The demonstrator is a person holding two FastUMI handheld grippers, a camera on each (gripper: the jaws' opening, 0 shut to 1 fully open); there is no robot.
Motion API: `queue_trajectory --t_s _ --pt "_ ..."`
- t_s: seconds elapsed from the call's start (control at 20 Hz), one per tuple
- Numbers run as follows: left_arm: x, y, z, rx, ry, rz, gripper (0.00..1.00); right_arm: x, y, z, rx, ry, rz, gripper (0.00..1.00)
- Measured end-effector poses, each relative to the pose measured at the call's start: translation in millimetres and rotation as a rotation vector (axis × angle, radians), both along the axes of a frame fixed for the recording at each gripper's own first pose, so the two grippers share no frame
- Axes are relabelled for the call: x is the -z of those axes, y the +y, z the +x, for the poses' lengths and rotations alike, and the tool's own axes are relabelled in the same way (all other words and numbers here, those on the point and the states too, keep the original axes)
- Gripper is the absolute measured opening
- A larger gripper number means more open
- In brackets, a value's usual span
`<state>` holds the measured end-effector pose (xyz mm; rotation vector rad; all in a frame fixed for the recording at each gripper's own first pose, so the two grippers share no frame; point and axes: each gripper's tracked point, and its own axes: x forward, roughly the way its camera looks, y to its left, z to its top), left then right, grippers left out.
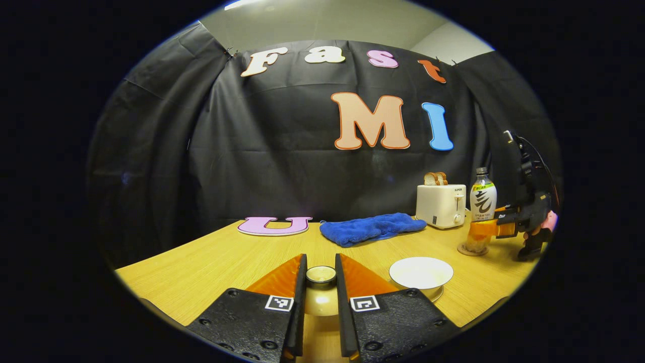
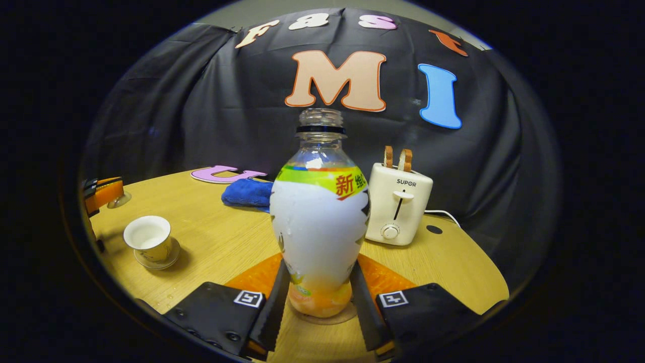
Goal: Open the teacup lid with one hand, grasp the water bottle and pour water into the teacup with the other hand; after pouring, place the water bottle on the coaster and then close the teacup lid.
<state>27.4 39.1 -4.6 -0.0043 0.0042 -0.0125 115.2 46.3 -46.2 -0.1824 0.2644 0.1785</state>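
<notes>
The left claw (image 1: 321,297) sits low over the wooden worktop (image 1: 211,262), its two fingers pressed against either side of the small round knob of the teacup lid (image 1: 321,290) — held off the cup so the mouth stays free for pouring. Whether the lid hangs lifted or rests on the wood is hard to tell, as the fingers cover its rim.

Just right of it stands the open teacup (image 1: 421,273) on its saucer; its inside looks pale, and whether it holds water cannot be made out.

Behind lie a blue cloth (image 1: 370,228) and a white toaster (image 1: 442,205) with bread in its slots.

Farther right, the water bottle (image 2: 320,222) stands upright with no cap on its neck. Its base sits on the round coaster (image 2: 322,317), mostly hidden beneath it. The right claw (image 2: 320,297) grips the bottle's lower body from both sides — it has not let go. The hand (image 1: 544,229) holding it is cut off at the edge.
</notes>
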Motion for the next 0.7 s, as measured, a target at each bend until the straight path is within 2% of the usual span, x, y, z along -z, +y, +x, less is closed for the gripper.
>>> queue_trajectory --t_s 0.3,0.35,0.4,0.45,0.5,0.55,0.6,0.65,0.7 --pt "0 0 -1 0.0 -0.001 0.0 0.26 -2 -3 -4 -0.001 -0.005 0.027 0.75" --pt "0 0 -1 0.0 -0.001 0.0 0.26 -4 -3 -4 -0.004 -0.014 0.026 0.7" --pt "0 0 -1 0.0 -0.001 0.0 0.27 -6 -2 -6 -0.006 -0.021 0.027 0.7" --pt "0 0 -1 0.0 -0.002 0.0 0.27 -6 -2 -6 -0.01 -0.023 0.028 0.76" --pt "0 0 -1 0.0 -0.001 0.0 0.27 -7 -1 -7 -0.015 -0.022 0.033 0.86" --pt "0 0 -1 0.0 -0.002 0.0 0.27 -5 -1 -8 -0.016 -0.021 0.038 0.87" --pt "0 0 -1 0.0 -0.001 0.0 0.26 -4 -1 -8 -0.016 -0.022 0.038 0.79" --pt "0 0 -1 0.0 -0.002 0.0 0.26 -4 -2 -11 -0.015 -0.022 0.038 0.79" --pt "0 0 -1 0.0 -0.002 0.0 0.26 -2 -2 -11 -0.017 -0.022 0.043 0.92"
